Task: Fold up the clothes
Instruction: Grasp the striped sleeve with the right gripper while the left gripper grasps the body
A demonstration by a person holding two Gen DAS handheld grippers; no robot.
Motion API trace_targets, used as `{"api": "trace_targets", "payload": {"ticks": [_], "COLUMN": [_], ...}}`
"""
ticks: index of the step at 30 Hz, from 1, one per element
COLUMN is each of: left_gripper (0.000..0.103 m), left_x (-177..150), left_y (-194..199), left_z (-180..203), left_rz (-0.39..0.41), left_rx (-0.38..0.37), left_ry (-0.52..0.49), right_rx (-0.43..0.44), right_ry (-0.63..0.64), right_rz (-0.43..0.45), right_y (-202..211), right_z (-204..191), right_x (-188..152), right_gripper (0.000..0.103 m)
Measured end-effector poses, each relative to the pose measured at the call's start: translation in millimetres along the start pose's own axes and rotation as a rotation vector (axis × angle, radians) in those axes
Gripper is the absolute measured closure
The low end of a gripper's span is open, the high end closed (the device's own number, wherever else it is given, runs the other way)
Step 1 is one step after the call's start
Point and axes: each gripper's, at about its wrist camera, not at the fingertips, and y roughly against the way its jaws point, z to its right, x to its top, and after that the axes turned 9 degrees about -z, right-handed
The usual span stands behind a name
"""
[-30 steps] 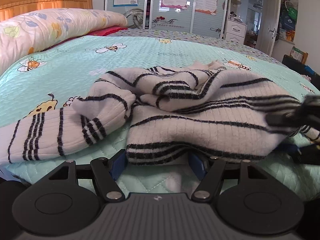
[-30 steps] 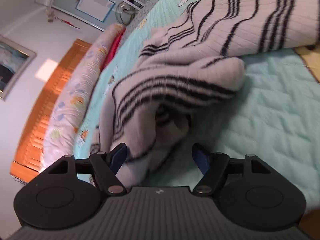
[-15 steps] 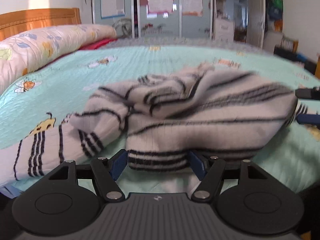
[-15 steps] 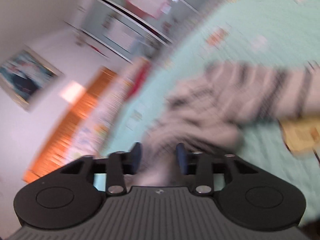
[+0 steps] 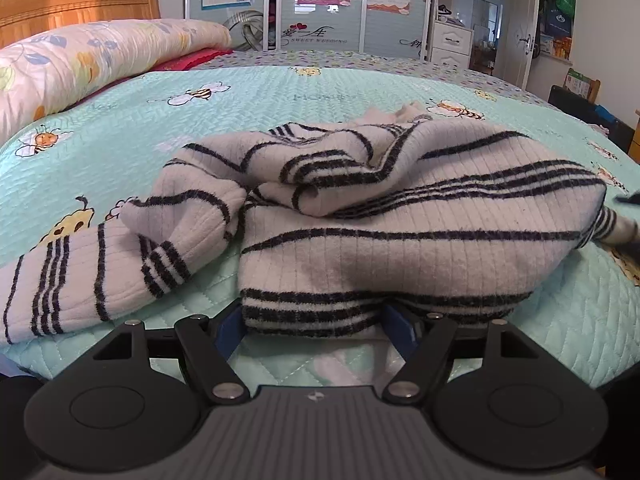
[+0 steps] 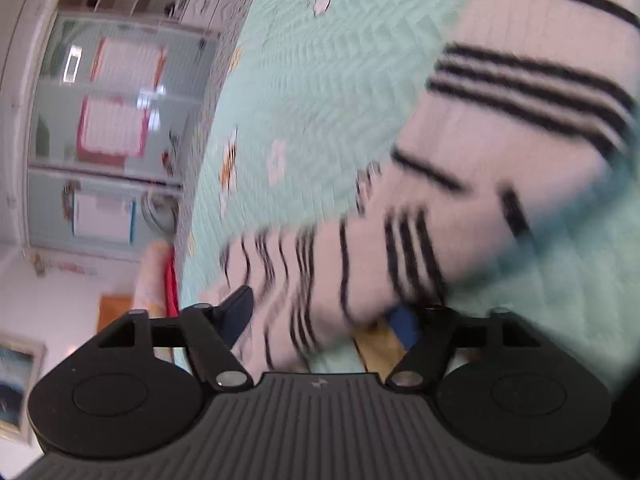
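Observation:
A white knit sweater with black stripes (image 5: 400,220) lies crumpled on the mint quilt (image 5: 248,104). One sleeve (image 5: 80,280) trails off to the left. My left gripper (image 5: 314,330) sits low at the near edge, its jaws opening. The sweater's striped hem (image 5: 312,312) lies flat between the blue pads, not pinched. The other sleeve (image 5: 614,232) is drawn out to the right. In the blurred right wrist view that sleeve (image 6: 352,264) fills the gap of my right gripper (image 6: 324,312), whose jaws are closing on it.
A rolled floral duvet (image 5: 80,52) and a wooden headboard (image 5: 80,4) lie at the far left of the bed. Wardrobe doors (image 5: 320,8) and a white door (image 5: 520,20) stand beyond the bed's far side. Dark furniture (image 5: 580,104) stands at the right.
My right gripper has swung out to the right and rolled, drawing a sleeve out from the sweater's right side. The left gripper stays at the hem.

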Motion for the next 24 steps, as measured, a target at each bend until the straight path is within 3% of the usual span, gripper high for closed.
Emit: {"api": "trace_targets", "payload": {"ticks": [1,2,5,9,11,12,13,17,20,22,24], "left_gripper": [0.028,0.028,0.028,0.028,0.028,0.028,0.028,0.028,0.028,0.028,0.025], "left_x": [0.5,1.0,-0.7,-4.4,-4.5,-3.6,-2.4,2.7,4.8,6.6,8.6], "left_y": [1.1,2.3,6.4,8.4,7.7,7.2,6.8,4.3,1.2,-2.5,-6.7], "left_z": [0.2,0.5,0.7,5.4,10.2,11.9,12.9,14.0,13.2,13.6,15.6], "left_rz": [0.0,-0.001,-0.003,-0.008,-0.001,0.003,0.007,0.009,-0.002,-0.006,-0.01], "left_rx": [-0.003,-0.006,-0.021,-0.064,-0.082,-0.09,-0.097,-0.116,-0.117,-0.112,-0.11], "left_ry": [-0.001,-0.002,-0.004,-0.017,-0.018,-0.016,-0.012,0.005,0.006,-0.004,-0.017], "right_rx": [-0.021,-0.028,-0.016,0.075,0.096,0.095,0.075,-0.033,0.047,0.048,0.029], "right_ry": [0.025,0.055,0.137,0.233,0.165,0.105,0.055,0.158,0.172,0.32,0.439], "right_rz": [0.02,0.037,0.135,0.369,0.364,0.332,0.281,0.074,-0.095,-0.063,-0.123], "right_y": [-5.6,-12.3,-12.3,20.5,27.5,26.8,22.4,-11.7,-35.4,-32.8,-39.4], "right_z": [-4.1,-9.9,-49.2,-117.9,-121.6,-112.6,-100.3,-46.5,-7.9,-12.0,-29.7], "right_x": [9.7,21.1,63.7,138.9,171.4,177.7,177.9,110.7,34.1,-10.0,-32.2], "right_gripper": [0.085,0.09,0.093,0.092,0.071,0.04,0.018,0.018,0.018,0.018,0.017]}}
